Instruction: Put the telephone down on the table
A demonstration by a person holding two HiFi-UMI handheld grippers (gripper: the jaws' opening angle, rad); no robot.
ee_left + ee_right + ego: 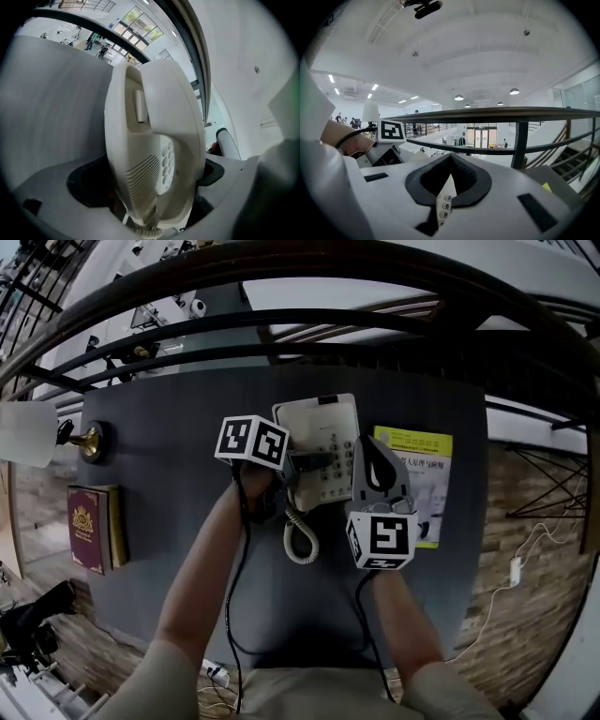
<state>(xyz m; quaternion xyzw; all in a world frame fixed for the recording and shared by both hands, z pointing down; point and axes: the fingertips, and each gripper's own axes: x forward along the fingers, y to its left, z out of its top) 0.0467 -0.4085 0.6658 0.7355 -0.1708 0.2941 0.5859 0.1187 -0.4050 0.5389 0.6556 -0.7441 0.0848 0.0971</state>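
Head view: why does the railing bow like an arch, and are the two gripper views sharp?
Head view: the wide-angle lens bends the railing, and the corners go dark. Left gripper view: the handset fills the frame, soft from closeness. Right gripper view: background sharp, ceiling lights bright without flare, near jaws slightly blurred.

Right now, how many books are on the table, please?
2: a red book near the table's left edge, and a yellow book right of the telephone, partly behind the right gripper. No others show.
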